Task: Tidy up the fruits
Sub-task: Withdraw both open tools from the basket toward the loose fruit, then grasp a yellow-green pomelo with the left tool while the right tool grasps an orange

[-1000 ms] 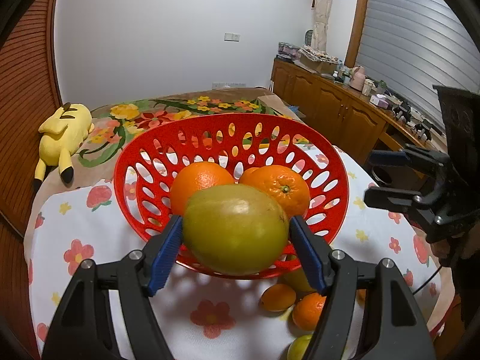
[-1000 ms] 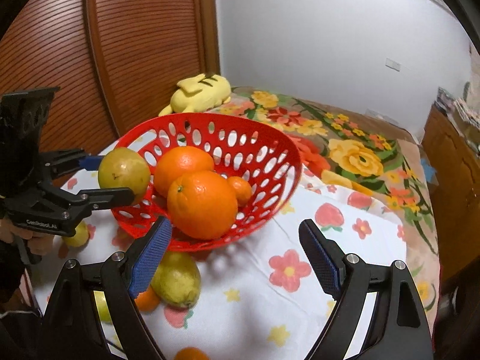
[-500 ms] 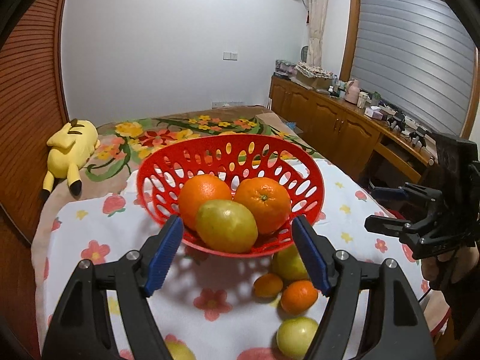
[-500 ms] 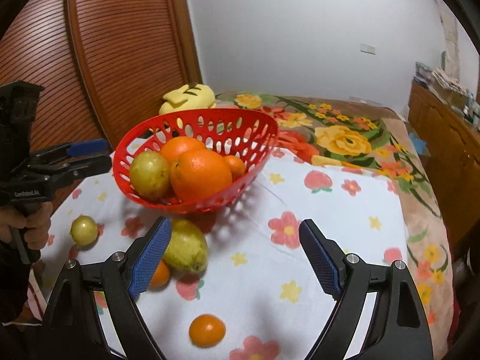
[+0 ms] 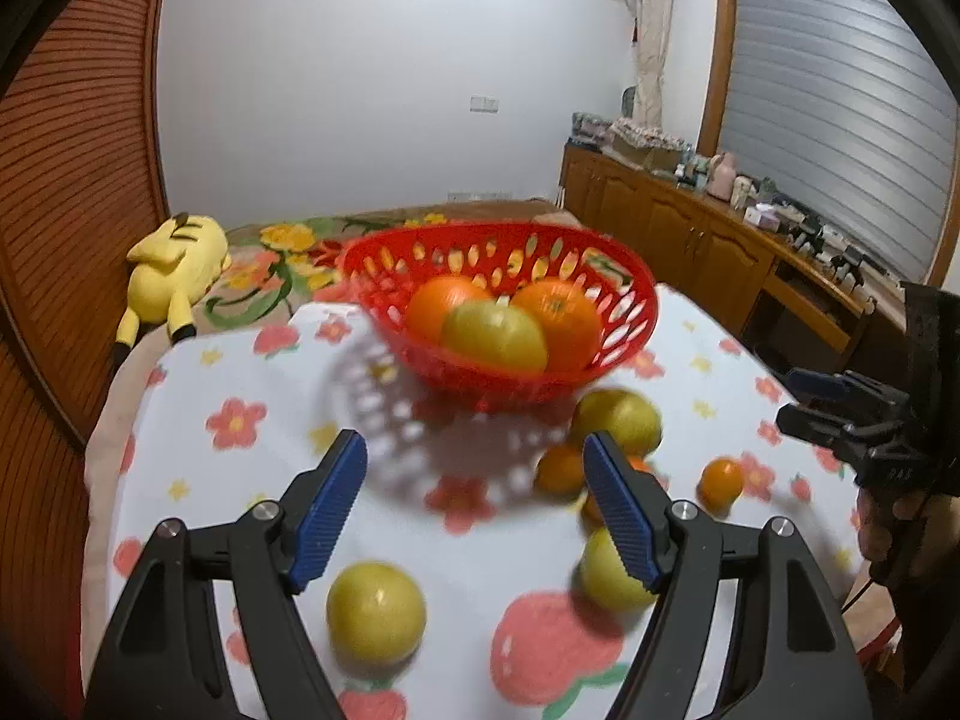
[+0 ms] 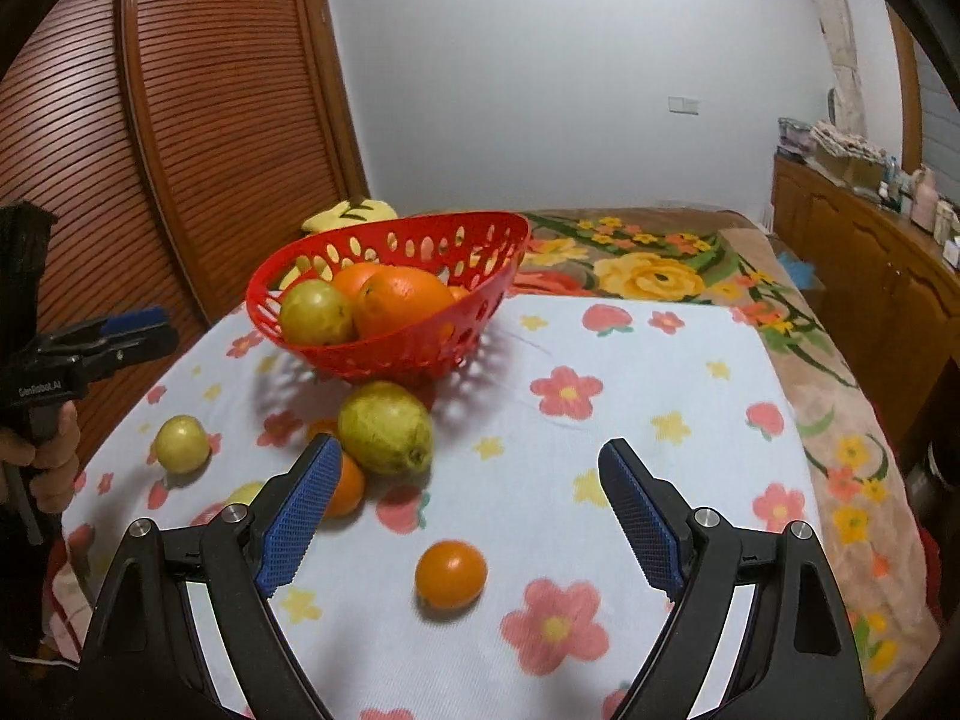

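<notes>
- Your left gripper is released, nothing between its blue pads, with the flowered tablecloth under it.
- Your right gripper is spread wide too and grasps nothing.
- The red basket sits at 12 o'clock from the left gripper, holding two oranges and a green fruit.
- Loose fruit lies on the cloth (blurred in the left view): a green one at 6 o'clock just below the left pads, and a small orange between the right fingers.
- A large yellow-green fruit rests at 11 o'clock in the right view, just in front of the basket.
- A yellow plush toy lies at 10 o'clock on a floral bedspread; a slatted wooden wall stands left, wooden cabinets right.
</notes>
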A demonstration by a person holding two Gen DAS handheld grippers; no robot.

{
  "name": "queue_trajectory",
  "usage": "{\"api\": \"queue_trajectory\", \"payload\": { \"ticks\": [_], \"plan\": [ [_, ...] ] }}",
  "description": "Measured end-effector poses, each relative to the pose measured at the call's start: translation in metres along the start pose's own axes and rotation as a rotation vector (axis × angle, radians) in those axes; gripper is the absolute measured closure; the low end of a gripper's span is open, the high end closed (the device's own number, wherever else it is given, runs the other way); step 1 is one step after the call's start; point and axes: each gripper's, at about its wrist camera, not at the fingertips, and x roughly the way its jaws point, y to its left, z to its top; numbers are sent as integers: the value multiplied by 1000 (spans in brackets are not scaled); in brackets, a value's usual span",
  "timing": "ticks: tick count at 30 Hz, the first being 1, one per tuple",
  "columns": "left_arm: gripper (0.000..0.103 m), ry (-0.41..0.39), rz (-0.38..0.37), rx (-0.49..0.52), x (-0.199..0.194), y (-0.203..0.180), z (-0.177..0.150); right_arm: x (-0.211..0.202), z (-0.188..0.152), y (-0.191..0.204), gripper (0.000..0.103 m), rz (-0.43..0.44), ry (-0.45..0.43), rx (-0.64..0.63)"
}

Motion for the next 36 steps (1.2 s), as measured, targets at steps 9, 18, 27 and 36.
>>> {"api": "queue_trajectory", "payload": {
  "ticks": [9, 18, 27, 36],
  "plan": [
    [28, 74, 28, -49, 11, 23, -40, 8, -26, 2, 13, -14, 26, 22],
    [28, 118, 52, -94, 21, 42, -65, 20, -41, 7, 13, -29, 55, 19],
    [29, 144, 62, -116, 31, 48, -77, 32, -48, 8, 17, -25, 89, 34],
    [38, 161, 35, -133, 36, 51, -81, 41, -52, 5, 25, -26, 134, 48]
  ]
}}
